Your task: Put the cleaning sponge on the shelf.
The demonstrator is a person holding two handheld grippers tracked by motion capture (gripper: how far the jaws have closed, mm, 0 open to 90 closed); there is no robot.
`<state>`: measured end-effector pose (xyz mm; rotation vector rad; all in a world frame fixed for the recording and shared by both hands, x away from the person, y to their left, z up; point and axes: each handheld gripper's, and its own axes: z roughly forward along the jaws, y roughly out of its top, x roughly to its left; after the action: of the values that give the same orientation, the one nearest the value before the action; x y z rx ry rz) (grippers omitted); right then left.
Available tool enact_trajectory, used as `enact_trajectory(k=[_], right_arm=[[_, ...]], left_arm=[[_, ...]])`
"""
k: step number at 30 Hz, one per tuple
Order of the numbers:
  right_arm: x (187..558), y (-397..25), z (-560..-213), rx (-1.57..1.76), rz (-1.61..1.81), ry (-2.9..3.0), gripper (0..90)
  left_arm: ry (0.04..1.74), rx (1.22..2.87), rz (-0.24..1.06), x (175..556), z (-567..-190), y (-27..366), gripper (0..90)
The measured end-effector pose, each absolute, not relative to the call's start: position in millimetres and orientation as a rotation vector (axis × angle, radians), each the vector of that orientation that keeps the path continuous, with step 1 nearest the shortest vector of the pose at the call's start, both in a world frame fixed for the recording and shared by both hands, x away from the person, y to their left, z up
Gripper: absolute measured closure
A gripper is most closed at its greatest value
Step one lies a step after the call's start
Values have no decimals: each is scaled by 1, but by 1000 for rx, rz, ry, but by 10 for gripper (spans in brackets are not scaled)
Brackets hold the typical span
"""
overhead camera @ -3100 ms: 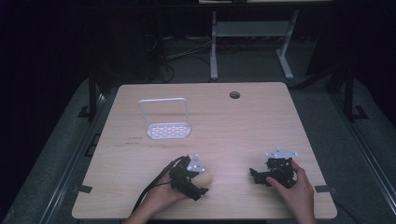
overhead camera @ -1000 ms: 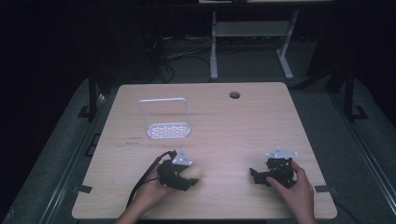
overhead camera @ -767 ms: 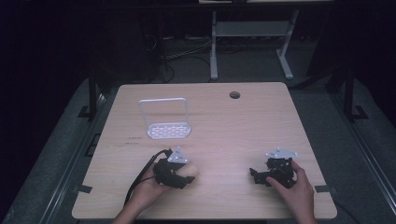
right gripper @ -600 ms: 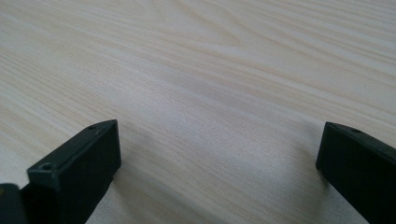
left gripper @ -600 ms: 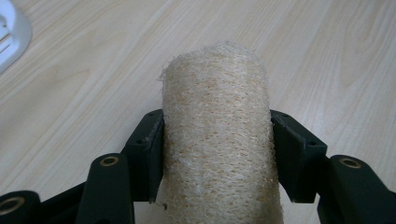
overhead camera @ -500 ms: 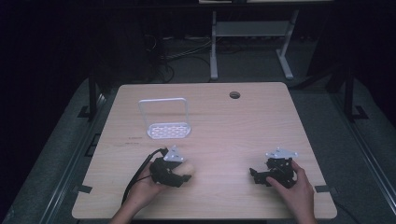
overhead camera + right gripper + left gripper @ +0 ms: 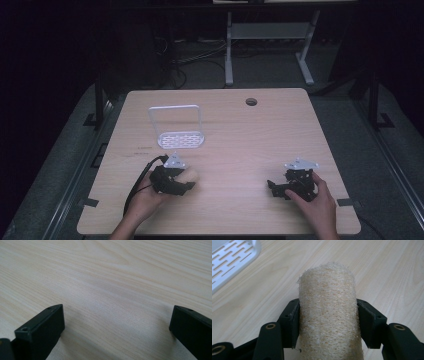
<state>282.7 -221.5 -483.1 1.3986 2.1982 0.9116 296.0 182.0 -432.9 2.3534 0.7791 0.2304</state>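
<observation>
Loofah [image 7: 328, 312] lengthwise between jaws, pointing forward

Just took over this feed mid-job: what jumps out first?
The tan loofah roll, clamped in the left claw near the table's front left. Behind it, a white slotted rack with an upright hoop stands on the wood. The right claw rests open at front right, holding nothing.

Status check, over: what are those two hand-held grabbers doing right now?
Left gripper shut on loofah sponge. Right gripper open, empty, on the table. White rack ahead of the sponge, path clear.
</observation>
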Motion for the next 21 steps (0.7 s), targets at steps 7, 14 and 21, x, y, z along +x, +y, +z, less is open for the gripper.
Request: enact_trajectory(k=[7, 14, 21], right_arm=[[283, -221, -483, 1398, 912, 2198, 0], [283, -222, -483, 1398, 912, 2199, 0], [283, -222, -483, 1398, 911, 2199, 0]], left_arm=[[810, 2340, 248, 299, -432, 192, 412], [862, 2311, 273, 303, -430, 206, 412], [897, 2293, 295, 307, -431, 214, 412]])
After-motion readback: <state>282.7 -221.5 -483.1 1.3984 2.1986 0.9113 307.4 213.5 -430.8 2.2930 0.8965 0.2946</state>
